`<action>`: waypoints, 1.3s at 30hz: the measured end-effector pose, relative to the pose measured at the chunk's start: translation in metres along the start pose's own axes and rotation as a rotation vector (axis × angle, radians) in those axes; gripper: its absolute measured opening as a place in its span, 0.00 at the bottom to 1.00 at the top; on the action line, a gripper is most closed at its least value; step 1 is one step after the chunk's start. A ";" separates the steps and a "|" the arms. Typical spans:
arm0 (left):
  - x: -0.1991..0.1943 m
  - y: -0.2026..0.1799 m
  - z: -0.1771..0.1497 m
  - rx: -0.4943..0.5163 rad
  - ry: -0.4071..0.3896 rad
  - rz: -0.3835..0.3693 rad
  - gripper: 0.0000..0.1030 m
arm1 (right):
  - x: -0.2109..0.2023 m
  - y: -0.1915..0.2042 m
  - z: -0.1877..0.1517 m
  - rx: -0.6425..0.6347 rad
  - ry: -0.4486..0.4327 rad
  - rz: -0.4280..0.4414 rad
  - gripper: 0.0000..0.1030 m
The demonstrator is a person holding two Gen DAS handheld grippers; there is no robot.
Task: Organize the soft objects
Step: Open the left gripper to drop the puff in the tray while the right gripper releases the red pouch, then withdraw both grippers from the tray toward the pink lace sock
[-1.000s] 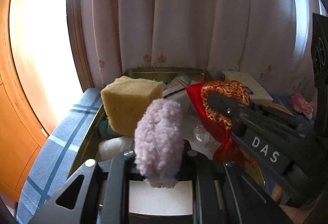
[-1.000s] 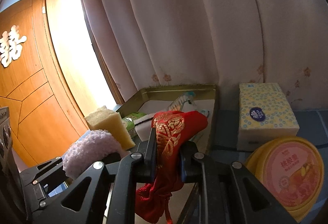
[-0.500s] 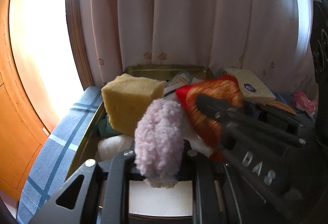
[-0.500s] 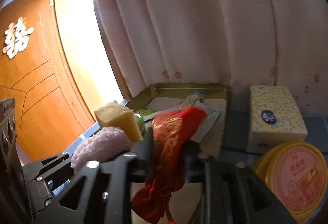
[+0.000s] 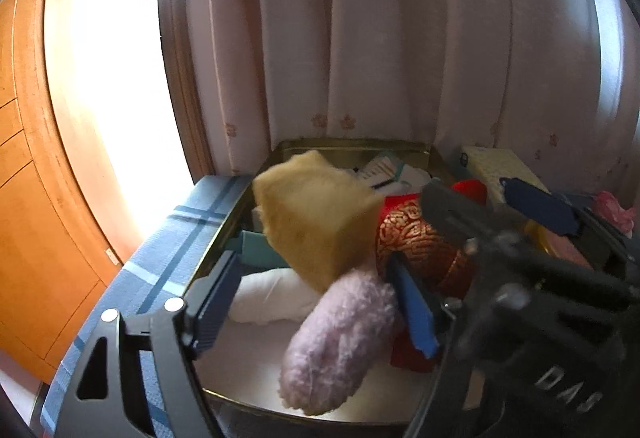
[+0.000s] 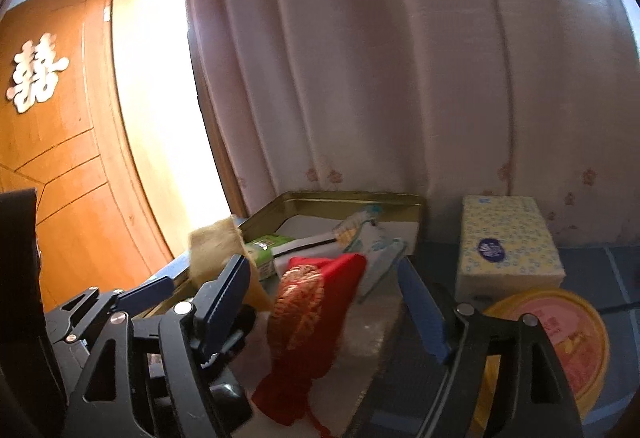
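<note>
Both jaws have just been opening: left gripper (image 5: 316, 302) spread around the fluffy lilac plush roll (image 5: 340, 346), right gripper (image 6: 328, 302) around the red-and-gold brocade pouch (image 6: 308, 322), so back straight out once each settles in the gold metal tin (image 6: 352, 197)

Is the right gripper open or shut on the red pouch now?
Open. The right gripper has just been opening; its blue pads stand clear of the red pouch between them.

A fluffy lilac roll (image 5: 340, 338) lies slanted in the gold tin (image 5: 352, 147), a yellow sponge block (image 5: 316, 222) above it, beside a red-and-gold brocade pouch (image 6: 308, 314).
</note>
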State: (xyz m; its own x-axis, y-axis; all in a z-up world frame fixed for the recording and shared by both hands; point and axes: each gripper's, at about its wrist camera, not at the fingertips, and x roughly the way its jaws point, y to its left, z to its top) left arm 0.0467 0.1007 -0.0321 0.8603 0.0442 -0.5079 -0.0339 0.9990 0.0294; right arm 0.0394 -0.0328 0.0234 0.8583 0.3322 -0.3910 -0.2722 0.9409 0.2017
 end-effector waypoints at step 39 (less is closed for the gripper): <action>-0.043 -0.046 -0.017 0.073 -0.051 0.046 0.77 | -0.085 -0.039 -0.018 -0.066 -0.123 -0.266 0.76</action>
State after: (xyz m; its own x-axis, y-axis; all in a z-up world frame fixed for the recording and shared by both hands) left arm 0.0027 0.0534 -0.0266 0.8834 0.0875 -0.4604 -0.0384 0.9926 0.1151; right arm -0.0307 -0.0962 0.0322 0.9485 0.0665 -0.3098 -0.0550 0.9974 0.0460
